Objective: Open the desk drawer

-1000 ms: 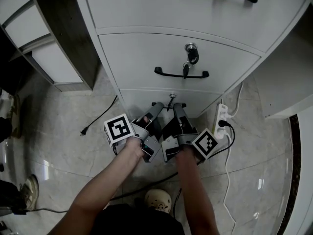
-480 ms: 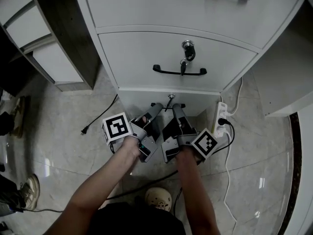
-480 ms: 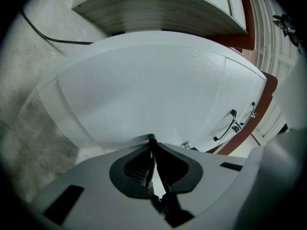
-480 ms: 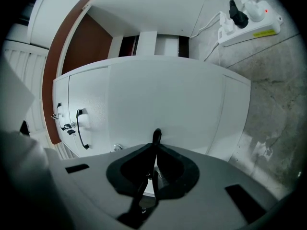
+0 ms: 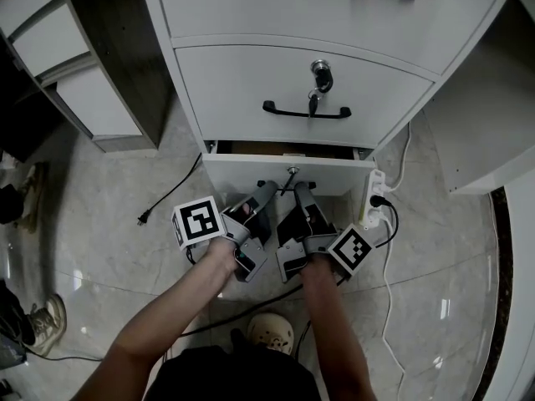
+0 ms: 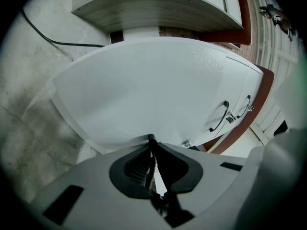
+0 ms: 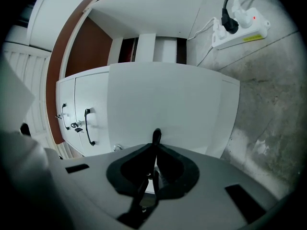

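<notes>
A white desk cabinet stands on the floor, and its bottom drawer [image 5: 234, 172] is pulled out a little, so a dark brown gap shows behind its front. Both grippers point level at that drawer's thin black handle [image 5: 287, 182]. My left gripper [image 5: 267, 188] is shut on the handle's left part and my right gripper [image 5: 299, 190] on its right part. In the left gripper view the jaws [image 6: 151, 140] pinch the black bar against the white drawer front [image 6: 144, 90]. The right gripper view shows the same grip [image 7: 156, 137] on the drawer front [image 7: 168, 104].
The middle drawer [image 5: 242, 82] is closed, with a black handle [image 5: 305, 112] and a key in its lock [image 5: 321, 75]. A white power strip [image 5: 374, 200] with cables lies on the floor at the right. A black cable [image 5: 167, 200] runs at the left. A shelf unit [image 5: 84, 98] stands at the left.
The bottom drawer has slid out towards me and a gap has opened behind its front. Both grippers have moved back with the handle, still closed on it.
</notes>
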A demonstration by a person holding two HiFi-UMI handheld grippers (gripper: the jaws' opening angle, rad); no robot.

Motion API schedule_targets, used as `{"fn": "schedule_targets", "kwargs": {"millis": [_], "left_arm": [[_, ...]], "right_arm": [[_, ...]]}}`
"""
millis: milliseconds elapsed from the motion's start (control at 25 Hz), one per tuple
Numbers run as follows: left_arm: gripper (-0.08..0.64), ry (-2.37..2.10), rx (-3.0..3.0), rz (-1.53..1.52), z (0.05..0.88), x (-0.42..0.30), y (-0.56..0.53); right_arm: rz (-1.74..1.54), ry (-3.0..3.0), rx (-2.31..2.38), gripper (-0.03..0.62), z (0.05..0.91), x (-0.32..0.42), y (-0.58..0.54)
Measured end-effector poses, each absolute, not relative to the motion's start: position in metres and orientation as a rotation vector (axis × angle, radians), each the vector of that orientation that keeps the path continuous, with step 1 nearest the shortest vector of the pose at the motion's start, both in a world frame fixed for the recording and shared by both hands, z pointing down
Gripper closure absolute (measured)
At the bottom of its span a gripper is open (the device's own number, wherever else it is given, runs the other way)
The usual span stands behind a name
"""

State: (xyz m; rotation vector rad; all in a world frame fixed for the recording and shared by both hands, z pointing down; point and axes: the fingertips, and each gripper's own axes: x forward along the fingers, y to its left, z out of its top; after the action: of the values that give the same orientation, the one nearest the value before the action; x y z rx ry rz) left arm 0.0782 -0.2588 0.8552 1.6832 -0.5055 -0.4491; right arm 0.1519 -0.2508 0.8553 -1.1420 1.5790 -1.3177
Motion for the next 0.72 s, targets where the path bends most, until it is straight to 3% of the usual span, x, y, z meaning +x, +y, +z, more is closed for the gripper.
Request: {"fn": "schedule_targets", "kwargs": {"millis": [720], "left_arm": [[0.516,-0.472,1.696,-0.432,0.855,0.073,-0.211]], "right_arm": [[-1.298,1.625,-1.175,0.551,0.854,0.145,-0.203]]}}
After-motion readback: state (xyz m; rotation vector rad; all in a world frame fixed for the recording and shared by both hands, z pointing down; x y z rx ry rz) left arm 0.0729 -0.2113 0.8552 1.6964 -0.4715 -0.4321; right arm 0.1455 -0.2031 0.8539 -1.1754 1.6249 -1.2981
